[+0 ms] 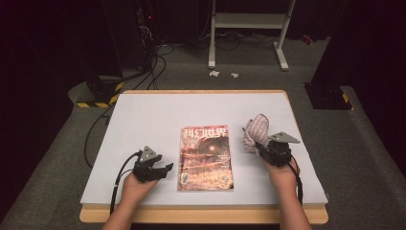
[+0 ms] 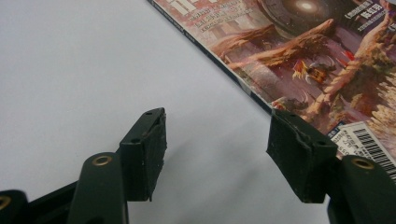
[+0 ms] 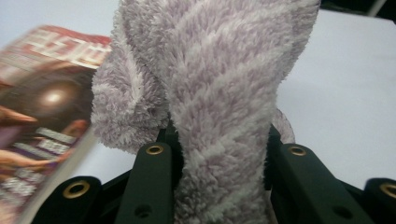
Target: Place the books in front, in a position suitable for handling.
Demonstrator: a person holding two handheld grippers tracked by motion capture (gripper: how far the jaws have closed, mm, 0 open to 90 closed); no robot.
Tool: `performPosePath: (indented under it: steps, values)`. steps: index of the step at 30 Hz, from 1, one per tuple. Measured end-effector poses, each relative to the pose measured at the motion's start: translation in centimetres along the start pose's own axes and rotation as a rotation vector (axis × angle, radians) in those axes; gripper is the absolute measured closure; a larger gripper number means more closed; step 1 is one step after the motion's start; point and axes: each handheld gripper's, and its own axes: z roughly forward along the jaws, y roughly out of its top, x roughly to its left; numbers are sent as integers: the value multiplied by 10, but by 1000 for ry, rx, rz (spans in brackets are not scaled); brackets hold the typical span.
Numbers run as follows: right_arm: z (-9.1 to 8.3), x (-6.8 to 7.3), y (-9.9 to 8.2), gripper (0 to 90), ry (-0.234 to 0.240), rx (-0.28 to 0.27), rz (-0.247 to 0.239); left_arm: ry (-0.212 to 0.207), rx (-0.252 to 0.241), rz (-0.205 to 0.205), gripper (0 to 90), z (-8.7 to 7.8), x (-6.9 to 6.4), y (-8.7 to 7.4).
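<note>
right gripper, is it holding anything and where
The right gripper is shut on the fluffy cloth, pinching a bunched fold near its lower end. The left gripper holds nothing.

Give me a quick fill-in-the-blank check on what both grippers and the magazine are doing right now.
1. The right gripper is shut on a fluffy ____.
2. The left gripper has its jaws ____, with nothing between them.
3. The magazine lies ____ on the table, between the two grippers.
4. In the high view, the left gripper sits by the magazine's ____ edge.

Missing words: cloth; open; flat; left
</note>
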Motion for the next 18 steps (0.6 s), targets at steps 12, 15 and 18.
performPosePath:
  steps: [12,15,18]
  values:
    - [-31,42,6,671,140,-67,-50,-5,-31,-9,369,-5,2,1]
    - [-33,52,6,668,176,-71,-67,-1,-36,-10,367,-6,3,1]
    - [-34,62,6,667,215,-72,-80,2,-39,-15,362,-7,5,1]
